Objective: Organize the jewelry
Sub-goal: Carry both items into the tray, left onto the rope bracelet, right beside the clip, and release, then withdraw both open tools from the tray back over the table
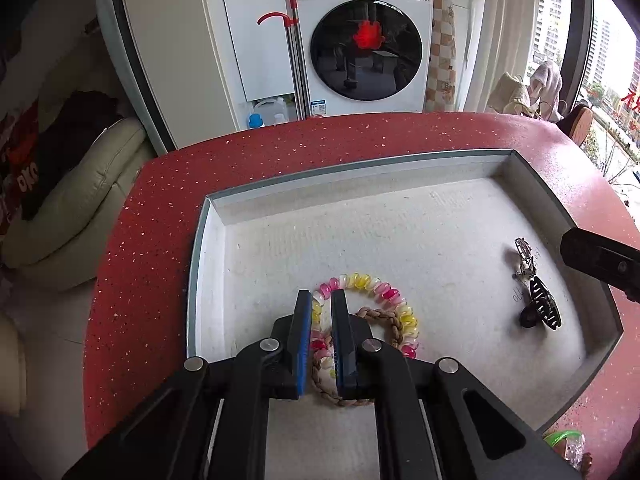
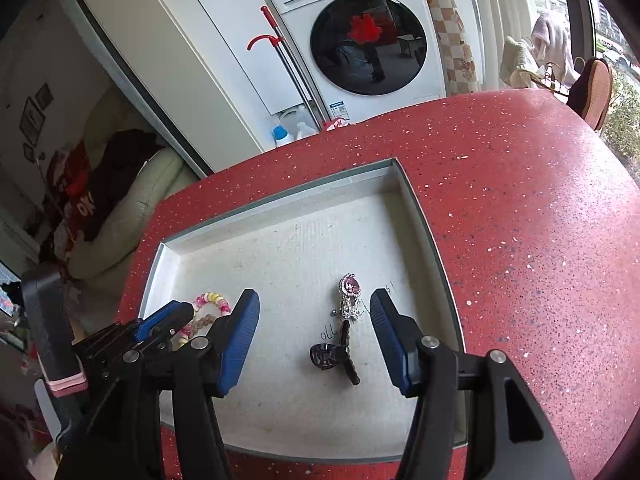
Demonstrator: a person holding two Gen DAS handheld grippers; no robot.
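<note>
A shallow tray [image 1: 352, 166] with a white lining sits on the red table. My left gripper [image 1: 321, 294] is shut on a pink, yellow and white spiral hair tie [image 1: 380, 288], near the tray's left front. A beige braided tie [image 1: 384, 316] overlaps the spiral one and also runs through the narrow gap between the fingers. My right gripper [image 2: 314, 296] is open, its fingers standing either side of a black claw clip [image 2: 332, 354] and a silver rhinestone clip with a pink stone [image 2: 350, 292]. Neither clip is touched. Both clips lie on the tray floor [image 2: 280, 264].
The red speckled table [image 2: 520, 220] spreads wide to the right of the tray. A washing machine [image 1: 360, 40] stands beyond its far edge and a cream sofa [image 1: 80, 200] lies to the left. A green object [image 1: 560, 438] sits off the tray's near right corner.
</note>
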